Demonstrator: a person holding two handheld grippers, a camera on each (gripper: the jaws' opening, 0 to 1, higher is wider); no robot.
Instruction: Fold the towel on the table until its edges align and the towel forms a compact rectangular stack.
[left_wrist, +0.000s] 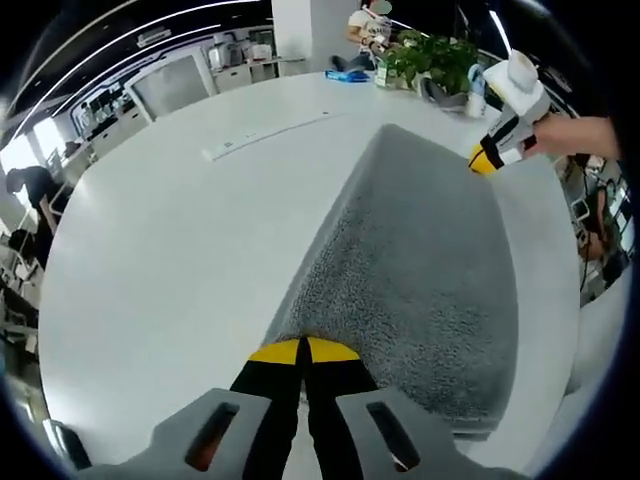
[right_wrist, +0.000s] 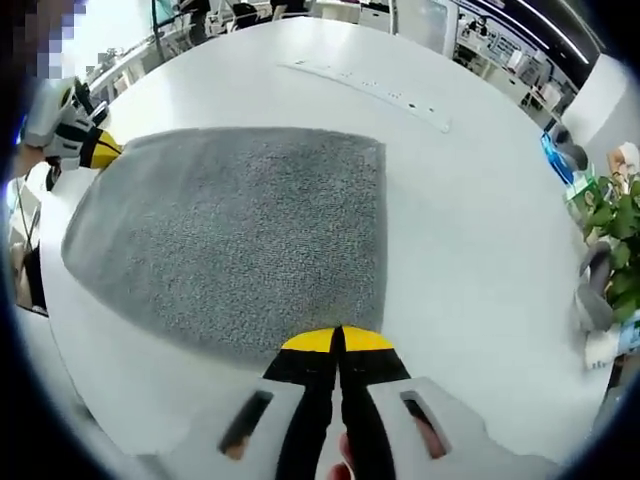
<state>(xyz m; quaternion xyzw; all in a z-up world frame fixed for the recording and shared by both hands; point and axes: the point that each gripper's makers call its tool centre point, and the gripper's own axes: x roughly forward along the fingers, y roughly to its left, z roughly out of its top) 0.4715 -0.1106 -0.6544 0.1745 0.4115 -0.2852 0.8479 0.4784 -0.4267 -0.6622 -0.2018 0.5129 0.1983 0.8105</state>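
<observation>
The grey towel is lying flat on the white worktop, spread between both tools. The left tool is pinching the towel's near edge, jaws closed on the fabric; in the right gripper view it is appearing at the far left corner. The right tool is likewise clamping the opposite edge, jaws together, and is showing at the far corner in the left gripper view. A potted plant is standing near the worktop's far rim.
</observation>
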